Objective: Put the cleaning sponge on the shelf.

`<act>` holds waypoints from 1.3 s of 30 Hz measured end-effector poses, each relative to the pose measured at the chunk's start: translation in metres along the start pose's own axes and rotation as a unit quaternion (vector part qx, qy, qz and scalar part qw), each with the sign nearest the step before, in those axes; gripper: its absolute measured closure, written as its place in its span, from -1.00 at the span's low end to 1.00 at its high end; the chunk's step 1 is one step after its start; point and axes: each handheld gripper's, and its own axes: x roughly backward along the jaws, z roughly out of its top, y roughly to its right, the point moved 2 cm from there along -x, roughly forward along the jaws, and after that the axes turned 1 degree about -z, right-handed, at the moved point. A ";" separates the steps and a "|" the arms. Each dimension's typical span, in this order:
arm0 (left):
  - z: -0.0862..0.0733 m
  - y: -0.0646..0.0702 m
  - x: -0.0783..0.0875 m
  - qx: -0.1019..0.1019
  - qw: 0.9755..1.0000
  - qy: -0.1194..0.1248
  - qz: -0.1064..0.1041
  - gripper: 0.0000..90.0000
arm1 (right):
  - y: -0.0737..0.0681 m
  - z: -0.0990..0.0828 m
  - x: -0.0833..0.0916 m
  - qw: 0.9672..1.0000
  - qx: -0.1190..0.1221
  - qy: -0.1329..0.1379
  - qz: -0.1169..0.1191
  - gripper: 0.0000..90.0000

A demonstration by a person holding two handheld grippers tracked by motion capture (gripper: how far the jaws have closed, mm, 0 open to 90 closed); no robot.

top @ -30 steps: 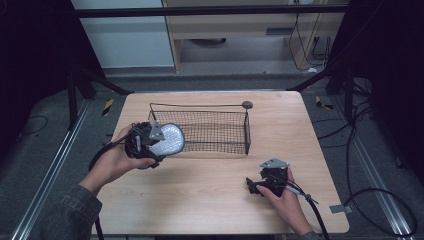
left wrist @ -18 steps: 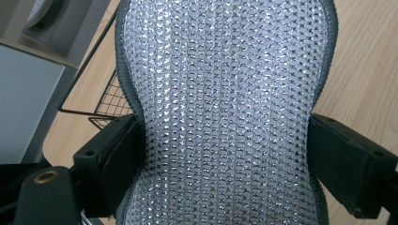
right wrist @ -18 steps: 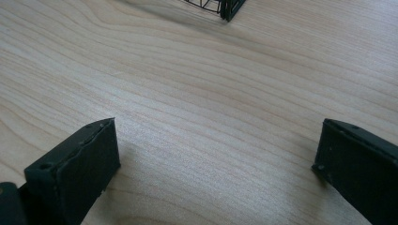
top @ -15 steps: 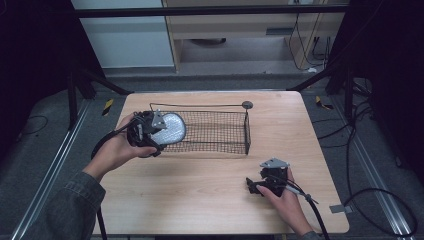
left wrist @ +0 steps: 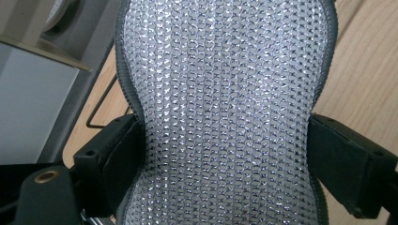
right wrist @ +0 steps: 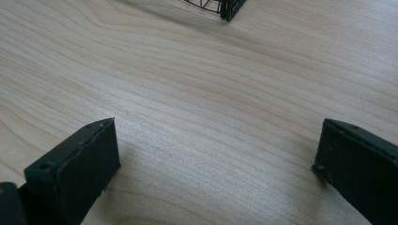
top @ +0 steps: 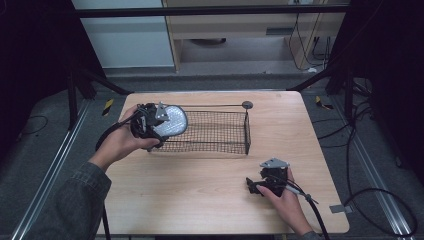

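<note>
A silvery mesh-covered pad (top: 171,121) with a dark rim is held in my left gripper (top: 159,121), above the left end of the black wire basket (top: 220,131). In the left gripper view the pad (left wrist: 225,112) is squeezed at its narrow waist between the two black jaws, and one finger (left wrist: 117,154) presses its left side. My right gripper (top: 254,187) rests on the wooden table (top: 200,190) at the front right. In the right gripper view its jaws stand wide apart with bare wood between them (right wrist: 216,145).
The basket's long handle with a round end (top: 246,104) points to the back right. A basket corner (right wrist: 230,8) shows at the top of the right gripper view. Dark floor, metal rails and cables (top: 370,200) surround the table.
My left gripper has carried the silvery pad up and back, from beside the basket's front left corner to over its left end. The right hand has kept still.
</note>
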 end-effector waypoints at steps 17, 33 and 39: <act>0.015 -0.006 -0.014 -0.018 1.000 0.002 0.004 -0.70 | 0.000 0.000 0.000 1.000 0.001 0.000 0.000 -0.99; 0.024 -0.014 -0.026 -0.031 0.999 -0.002 0.004 -0.70 | 0.000 0.000 0.000 1.000 0.001 -0.001 0.001 -0.99; 0.028 -0.012 -0.030 -0.045 0.999 -0.005 0.005 -0.70 | 0.000 0.000 0.000 1.000 0.001 -0.001 0.001 -0.99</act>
